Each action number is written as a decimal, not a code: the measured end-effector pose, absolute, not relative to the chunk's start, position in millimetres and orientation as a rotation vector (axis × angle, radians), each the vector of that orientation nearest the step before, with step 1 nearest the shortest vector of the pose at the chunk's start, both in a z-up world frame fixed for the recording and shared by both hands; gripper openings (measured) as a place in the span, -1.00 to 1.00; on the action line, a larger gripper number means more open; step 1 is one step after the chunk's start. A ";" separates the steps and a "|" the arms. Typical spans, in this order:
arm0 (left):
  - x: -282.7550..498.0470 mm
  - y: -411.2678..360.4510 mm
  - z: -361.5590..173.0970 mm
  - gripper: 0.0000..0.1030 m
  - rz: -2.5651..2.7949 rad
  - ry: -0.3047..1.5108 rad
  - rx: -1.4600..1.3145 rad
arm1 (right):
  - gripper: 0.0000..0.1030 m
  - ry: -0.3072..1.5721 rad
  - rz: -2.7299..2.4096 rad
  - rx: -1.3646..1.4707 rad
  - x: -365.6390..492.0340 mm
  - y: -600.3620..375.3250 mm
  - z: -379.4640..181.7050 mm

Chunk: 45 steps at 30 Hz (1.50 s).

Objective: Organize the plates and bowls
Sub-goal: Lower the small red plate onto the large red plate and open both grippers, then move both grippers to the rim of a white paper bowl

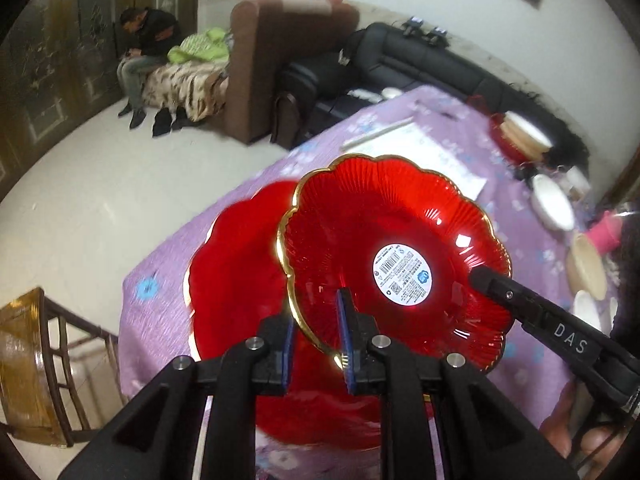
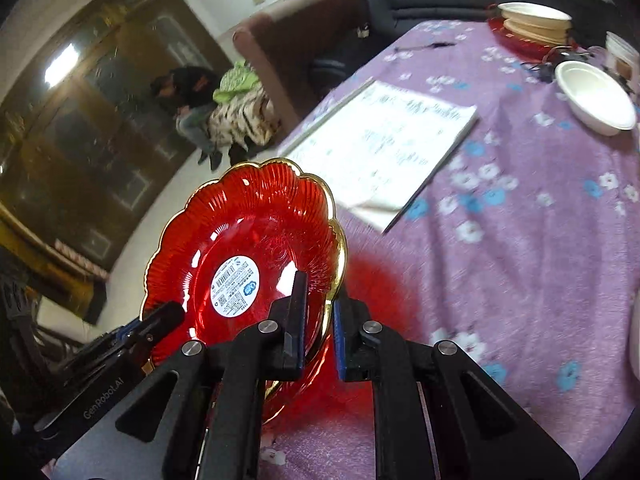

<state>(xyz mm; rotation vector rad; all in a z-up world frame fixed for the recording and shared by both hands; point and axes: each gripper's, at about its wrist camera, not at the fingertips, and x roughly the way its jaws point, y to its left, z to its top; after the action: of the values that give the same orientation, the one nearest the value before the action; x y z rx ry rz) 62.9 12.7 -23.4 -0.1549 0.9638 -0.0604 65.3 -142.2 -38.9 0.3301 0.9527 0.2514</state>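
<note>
Nearest the lens in each wrist view: black fingers with blue pads.

Right gripper (image 2: 320, 292): clamped on the gold rim of the plate (image 2: 248, 240), one finger inside the dish, one pad outside.

Left gripper (image 1: 316, 308): jaws slightly parted, the opposite rim of the same plate between them, a narrow gap visible beside the outer pad; no firm press seen.

Remaining items, largest first:

1. Table (image 2: 520, 240): covered with a purple flowered cloth, filling the right side of the right wrist view.
2. Brown sofa (image 1: 272, 60) and black sofa (image 1: 420, 56): beyond the table, along the wall. Seated person (image 1: 144, 52) on a draped seat just beside the brown sofa.
3. Plate: red, ribbed, scalloped, gold-edged. Held tilted above the near edge of the table, between the two grippers.
4. Second plate (image 1: 236, 280): red, same scalloped outline, blurred. Under the held plate, partly hidden by it. Contact between the two not discernible.
5. Paper (image 2: 384, 140): white printed sheet, flat on the cloth, beyond the plates.
6. Bowl stack (image 2: 534, 20): pale bowls on a red dish, far end of the table.
7. White bowl (image 2: 596, 96): alone on the cloth, near the stack, well apart from the plates.
8. Sticker (image 1: 404, 272): round, white, barcoded, at the centre of the held plate.
</note>
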 end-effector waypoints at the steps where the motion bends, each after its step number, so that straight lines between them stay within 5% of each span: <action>1: 63.1 17.4 -29.0 -0.66 -0.052 0.979 -0.165 | -0.77 0.965 0.253 0.310 65.7 -135.7 -43.8; 14: 59.7 43.6 -33.1 -0.62 -0.015 0.985 -0.205 | -0.40 0.953 0.309 0.086 57.0 -94.2 -54.3; 17: 55.3 53.2 -24.2 -0.61 0.024 0.949 -0.190 | -0.16 0.906 0.294 0.003 51.4 -92.0 -45.9; 21: 49.1 56.2 -3.9 -0.47 0.073 0.876 -0.154 | -0.15 0.819 0.250 -0.040 43.3 -103.6 -26.8; 31: 38.1 -34.4 1.5 0.20 -0.215 0.891 -0.055 | -0.15 0.674 0.146 0.200 16.3 -225.7 19.5; 38: 17.1 -111.6 -15.8 0.23 -0.405 0.962 0.080 | -0.15 0.500 -0.010 0.332 -47.7 -344.5 55.7; 42: 10.6 -136.2 -23.9 0.23 -0.453 0.999 0.117 | 0.36 0.432 -0.074 0.386 -91.7 -400.9 62.0; 45: 13.1 -156.2 -22.1 0.23 -0.486 1.017 0.127 | 0.36 0.466 -0.108 0.396 -115.0 -436.8 54.6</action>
<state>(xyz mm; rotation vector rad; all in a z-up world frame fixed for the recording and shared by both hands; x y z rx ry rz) 13.1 -156.2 -22.1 0.1267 1.0169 -0.4859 -115.0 -436.8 54.6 0.3961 0.4660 -0.1077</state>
